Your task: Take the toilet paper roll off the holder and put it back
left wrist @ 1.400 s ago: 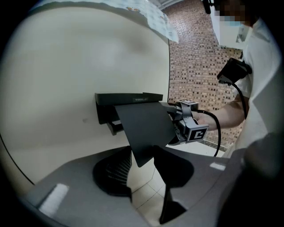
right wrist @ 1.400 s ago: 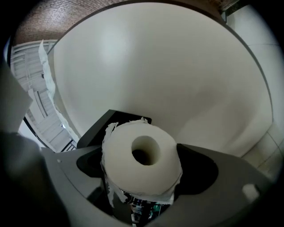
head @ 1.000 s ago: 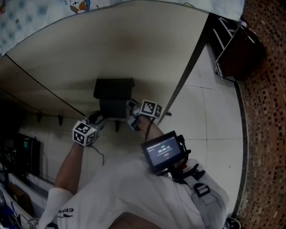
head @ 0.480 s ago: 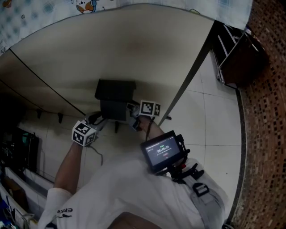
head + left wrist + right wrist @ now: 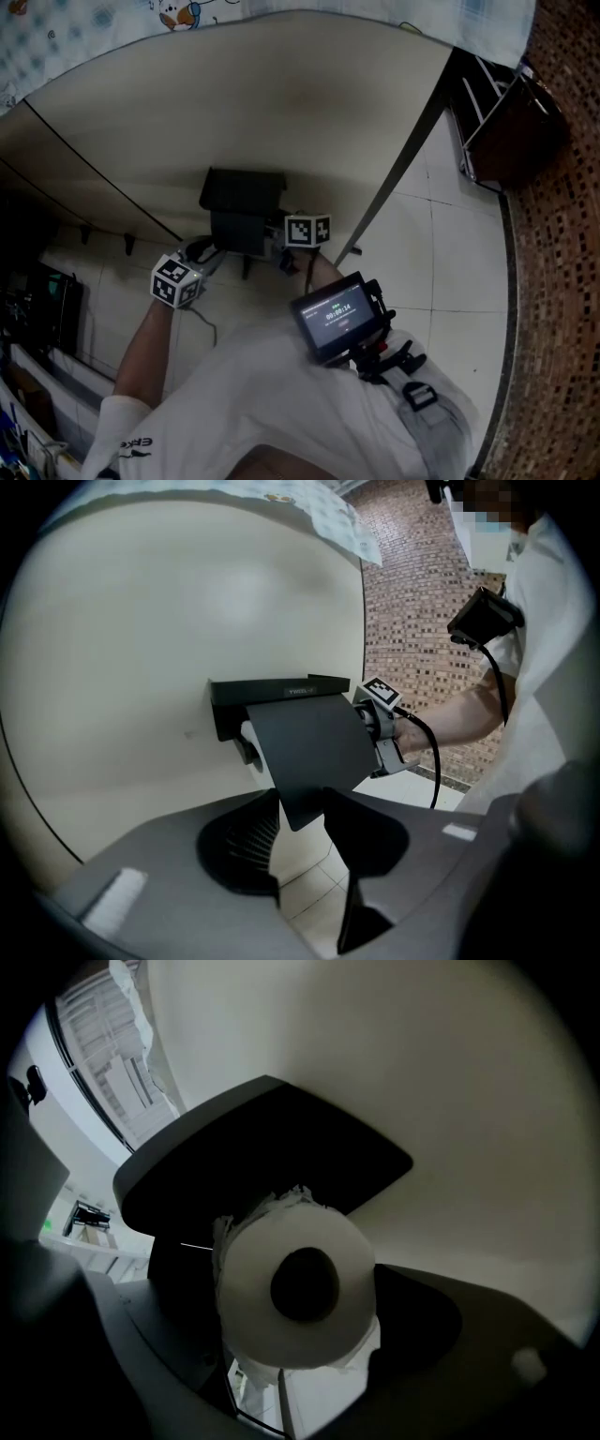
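Note:
A black toilet paper holder (image 5: 242, 192) hangs on the cream wall. Its black flap (image 5: 309, 747) is tilted up and outward, and the flap's lower corner lies at the tips of my left gripper (image 5: 302, 803), whose jaws stand open with floor showing through the gap. The white toilet paper roll (image 5: 295, 1288) sits under the flap, seen end-on with its dark hollow core. My right gripper (image 5: 300, 1309) is shut on the roll from the holder's right side, one jaw on each flank. In the head view the left gripper (image 5: 202, 255) and right gripper (image 5: 281, 246) flank the holder.
Small hooks (image 5: 128, 246) stick out of the wall left of the holder. A dark upright edge (image 5: 394, 159) ends the wall at the right, with pale floor tiles (image 5: 441, 272), a metal rack (image 5: 487, 103) and a brick strip (image 5: 553, 281) beyond. A lit screen (image 5: 339, 316) rides on the person's chest.
The right gripper's marker cube has rolled and shifted slightly left toward the holder. The left gripper has stayed in place under the flap.

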### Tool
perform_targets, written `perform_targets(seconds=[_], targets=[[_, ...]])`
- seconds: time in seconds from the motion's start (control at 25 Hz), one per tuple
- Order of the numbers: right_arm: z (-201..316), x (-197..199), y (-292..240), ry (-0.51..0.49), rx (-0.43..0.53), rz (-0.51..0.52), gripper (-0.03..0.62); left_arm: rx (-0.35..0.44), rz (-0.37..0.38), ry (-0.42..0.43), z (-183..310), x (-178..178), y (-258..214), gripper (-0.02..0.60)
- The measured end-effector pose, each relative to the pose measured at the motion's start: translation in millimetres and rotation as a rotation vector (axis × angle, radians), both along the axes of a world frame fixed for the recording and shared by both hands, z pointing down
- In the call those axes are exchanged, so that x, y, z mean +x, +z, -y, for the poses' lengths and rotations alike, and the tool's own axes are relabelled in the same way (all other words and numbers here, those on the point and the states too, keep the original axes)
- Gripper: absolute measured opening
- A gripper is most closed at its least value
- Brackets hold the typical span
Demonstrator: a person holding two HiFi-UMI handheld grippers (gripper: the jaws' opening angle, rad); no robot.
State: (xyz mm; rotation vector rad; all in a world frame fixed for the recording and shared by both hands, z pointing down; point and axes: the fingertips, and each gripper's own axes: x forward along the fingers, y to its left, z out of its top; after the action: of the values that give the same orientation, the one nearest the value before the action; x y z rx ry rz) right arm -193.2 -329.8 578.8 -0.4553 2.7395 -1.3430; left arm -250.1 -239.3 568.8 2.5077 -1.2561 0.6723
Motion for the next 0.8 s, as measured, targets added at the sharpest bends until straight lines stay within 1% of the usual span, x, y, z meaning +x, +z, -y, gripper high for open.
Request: perform_targets(seconds=[0.4,0.56,0.6,0.68,0.8], targets=[[-1.4,-3.5,4.4,-0.033,0.047,-0.037,0.480,-0.002,0.009,-0.019,-0.1,-0.6,1.7,0.149],[-3.2,-3.8,7.3,-0.055,0.072,-0.070,0.492,-0.004,0.008,-0.024,0.9,-0.8,2.6,0.149],[-3.4,-3.7,8.6,-0.061,0.077,-0.081,0.502,-0.005,0.008,-0.025,1.1,-1.1,2.8,0.149],[-3.2,-3.0,12.7,-0.070,0.082,-0.103,0.545,-0.006,0.008,-0.025,1.8,-1.8,3.0,0.149],[-4.5,-1.0,18.0,-0.080,0.081,-0.119,0.576,-0.007,0.008,-0.024,1.8,-2.1,3.5,0.149]])
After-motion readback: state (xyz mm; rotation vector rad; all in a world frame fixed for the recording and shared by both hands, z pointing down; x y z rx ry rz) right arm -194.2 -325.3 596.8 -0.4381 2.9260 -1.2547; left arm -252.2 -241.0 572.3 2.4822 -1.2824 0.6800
